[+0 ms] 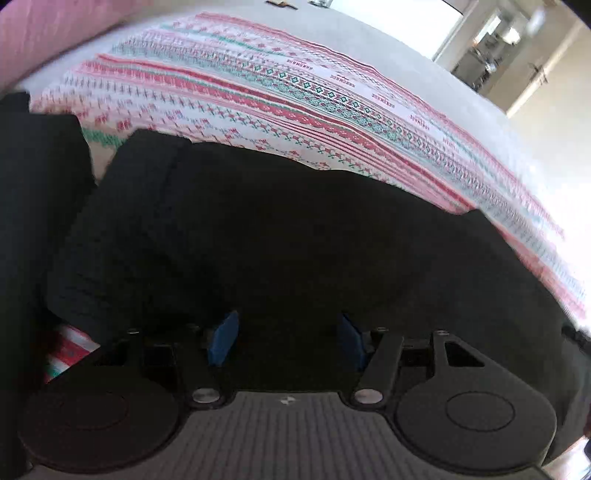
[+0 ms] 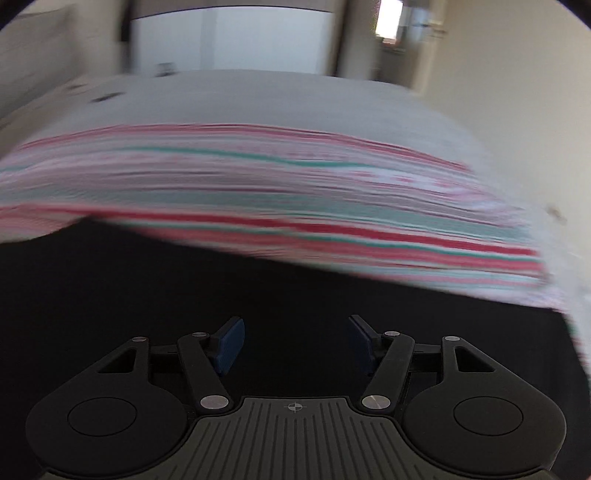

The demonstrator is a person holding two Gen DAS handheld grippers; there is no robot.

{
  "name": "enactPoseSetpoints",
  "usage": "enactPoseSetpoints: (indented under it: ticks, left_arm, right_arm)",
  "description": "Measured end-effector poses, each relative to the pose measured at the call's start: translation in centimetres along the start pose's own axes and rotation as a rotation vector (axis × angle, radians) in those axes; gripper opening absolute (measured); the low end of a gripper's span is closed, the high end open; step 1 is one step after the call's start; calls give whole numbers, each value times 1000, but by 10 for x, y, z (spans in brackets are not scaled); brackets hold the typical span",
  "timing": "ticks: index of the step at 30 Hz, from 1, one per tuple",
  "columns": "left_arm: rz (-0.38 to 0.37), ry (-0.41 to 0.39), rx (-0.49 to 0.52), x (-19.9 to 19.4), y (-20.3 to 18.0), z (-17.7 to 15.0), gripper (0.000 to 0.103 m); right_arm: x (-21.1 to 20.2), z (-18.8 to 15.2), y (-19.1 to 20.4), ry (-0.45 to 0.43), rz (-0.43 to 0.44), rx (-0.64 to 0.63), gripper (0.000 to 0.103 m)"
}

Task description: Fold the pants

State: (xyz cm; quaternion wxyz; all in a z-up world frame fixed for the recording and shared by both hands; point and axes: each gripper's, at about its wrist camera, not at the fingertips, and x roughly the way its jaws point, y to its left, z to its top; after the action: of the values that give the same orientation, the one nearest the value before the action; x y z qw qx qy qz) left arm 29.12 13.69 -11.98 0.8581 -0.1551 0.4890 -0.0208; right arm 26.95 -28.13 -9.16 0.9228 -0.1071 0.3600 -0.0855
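The dark pants (image 1: 280, 229) lay on the patterned cloth (image 1: 295, 92), long axis running left-right across both views. The left claw (image 1: 286, 338) hung spread directly above them; the right claw (image 2: 295, 341), likewise spread, sat equally near.

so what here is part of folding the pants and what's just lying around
Part of the job:
- pants
- left gripper, open
- right gripper, open

Just there:
- patterned cloth under the pants
- table
- small items at the table's far edge, too small to identify

Red-green patterned cloth (image 1: 295, 96) on grey table (image 2: 258, 99)
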Motion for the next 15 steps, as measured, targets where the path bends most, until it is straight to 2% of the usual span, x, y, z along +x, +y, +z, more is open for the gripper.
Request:
enactPoseSetpoints:
  ticks: [2,4,6,8,10,14,15]
  left_arm:
    - [-25,12,-17,-5,8,-4,59]
    - [-51,27,-14,-8,13,-10,59]
    - [-67,31,-6,-13,16,-15,56]
    - [-78,35,-24,-17,23,-17,50]
    - [-93,39,-46,-21,30,-18,45]
    - [-110,26,-58,-30,32,-16,45]
    - [-142,18,-60,-33,31,-16,46]
  right_arm:
    - [-4,-13,38,11,48,8,62]
    - [-4,-36,74,99,113,-58,62]
    - [-16,-57,97,78,61,-117,62]
    - [-31,-68,104,89,29,-131,62]
    - [-42,-81,100,100,36,-118,62]
    - [-57,-102,86,94,51,-39,62]
    - [-59,-104,83,85,58,-31,62]
